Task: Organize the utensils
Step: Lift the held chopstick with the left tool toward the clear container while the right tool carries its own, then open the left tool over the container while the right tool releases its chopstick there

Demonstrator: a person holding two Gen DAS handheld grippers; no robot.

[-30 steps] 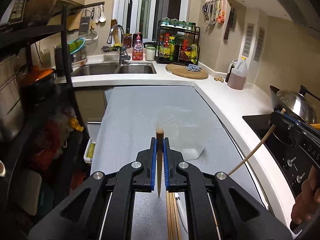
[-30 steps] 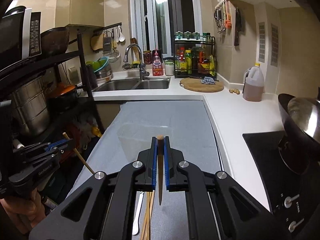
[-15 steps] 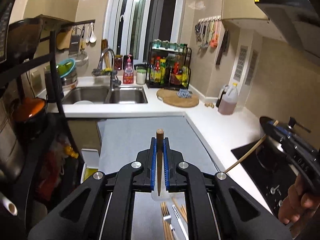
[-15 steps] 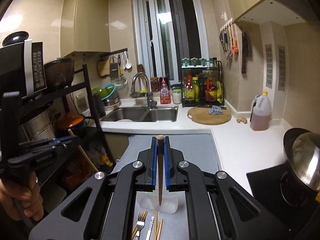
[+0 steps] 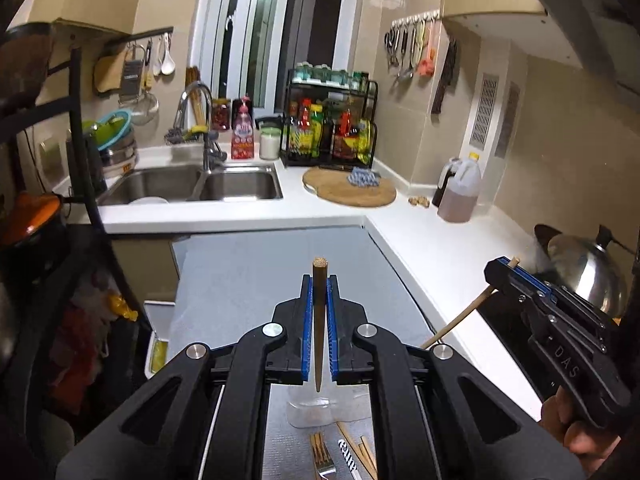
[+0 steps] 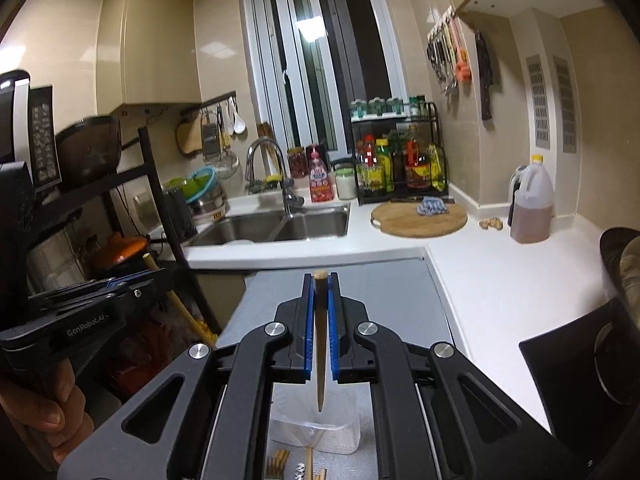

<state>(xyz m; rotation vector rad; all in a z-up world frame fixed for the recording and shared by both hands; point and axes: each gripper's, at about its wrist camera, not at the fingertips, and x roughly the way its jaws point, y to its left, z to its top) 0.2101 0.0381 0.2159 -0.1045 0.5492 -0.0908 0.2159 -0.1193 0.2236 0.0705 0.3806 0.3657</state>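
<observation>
In the left wrist view my left gripper (image 5: 319,280) is shut on a wooden chopstick (image 5: 319,332) that stands upright between the blue pads. Under it, on the grey mat (image 5: 248,280), stands a clear plastic container (image 5: 308,412). In front of the container lie a fork (image 5: 322,456) and loose chopsticks (image 5: 366,452). My right gripper (image 5: 505,269) shows at the right, shut on a second chopstick (image 5: 460,320). From the right wrist, the right gripper (image 6: 320,280) clamps its chopstick (image 6: 320,344) above the container (image 6: 344,432). The left gripper (image 6: 136,280) is at the left edge.
A double sink (image 5: 192,184) and a round wooden board (image 5: 348,190) sit on the white counter (image 5: 420,240) behind. An oil jug (image 5: 460,192) stands at the right. A wok (image 5: 580,264) sits on the black stove. A black rack (image 5: 84,152) lines the left.
Both grippers have risen and drawn back from the mat with their chopsticks. The clear container and the loose utensils now show below the fingers, and more of the wall is in view.
</observation>
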